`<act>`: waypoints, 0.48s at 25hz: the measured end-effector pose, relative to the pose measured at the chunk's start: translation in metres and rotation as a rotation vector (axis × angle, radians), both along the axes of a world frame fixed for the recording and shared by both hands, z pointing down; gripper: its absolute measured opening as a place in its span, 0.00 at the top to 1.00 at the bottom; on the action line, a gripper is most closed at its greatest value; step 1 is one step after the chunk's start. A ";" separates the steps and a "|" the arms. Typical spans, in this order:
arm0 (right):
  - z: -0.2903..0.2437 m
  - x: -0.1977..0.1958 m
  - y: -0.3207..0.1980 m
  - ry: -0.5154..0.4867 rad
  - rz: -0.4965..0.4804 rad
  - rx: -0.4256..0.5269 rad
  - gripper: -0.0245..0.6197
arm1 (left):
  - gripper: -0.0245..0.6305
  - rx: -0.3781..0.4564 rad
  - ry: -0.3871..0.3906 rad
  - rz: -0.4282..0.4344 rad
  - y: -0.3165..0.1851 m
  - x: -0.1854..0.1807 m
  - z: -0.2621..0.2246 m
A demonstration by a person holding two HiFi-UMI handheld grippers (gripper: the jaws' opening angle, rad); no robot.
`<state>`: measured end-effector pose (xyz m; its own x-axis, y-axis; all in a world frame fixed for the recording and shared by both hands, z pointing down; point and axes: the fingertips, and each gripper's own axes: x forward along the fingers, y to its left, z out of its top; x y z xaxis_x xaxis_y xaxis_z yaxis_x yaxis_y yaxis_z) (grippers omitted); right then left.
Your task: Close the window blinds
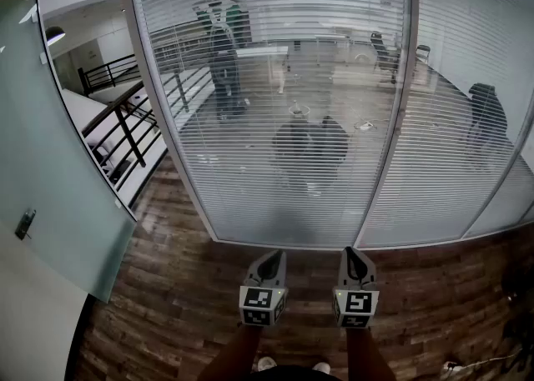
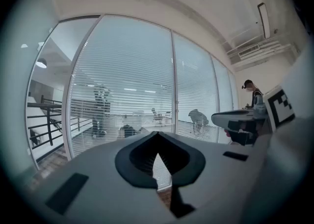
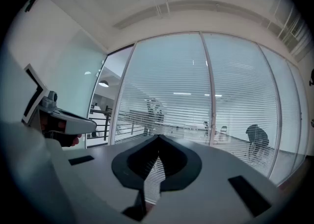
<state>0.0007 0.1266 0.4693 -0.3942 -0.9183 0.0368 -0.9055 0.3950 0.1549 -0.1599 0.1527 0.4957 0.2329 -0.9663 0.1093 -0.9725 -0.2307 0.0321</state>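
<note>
Head view: L claw [image 1: 273,258] & R claw [image 1: 350,254], both clamped closed on nothing, face see-through blinds [image 1: 275,54]; no cord visible, so reaching fwd prob. just bumps glass [image 1: 455,104].

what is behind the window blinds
Through the half-open window blinds, a lit room: a standing person, a bent-over person and chairs. The slats hide finer detail.

Blinds [image 1: 275,79] are white-striped, floor [image 1: 183,288] brown planked
</note>
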 end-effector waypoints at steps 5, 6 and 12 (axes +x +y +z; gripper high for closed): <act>0.002 0.001 -0.001 -0.012 -0.001 -0.001 0.96 | 0.97 -0.008 -0.011 -0.010 0.000 -0.002 0.000; 0.001 0.002 -0.001 -0.014 -0.004 -0.001 0.96 | 0.97 -0.005 -0.015 -0.012 0.001 -0.001 -0.002; 0.004 0.004 0.002 -0.023 -0.010 -0.006 0.96 | 0.97 -0.001 -0.016 -0.014 0.003 0.004 -0.001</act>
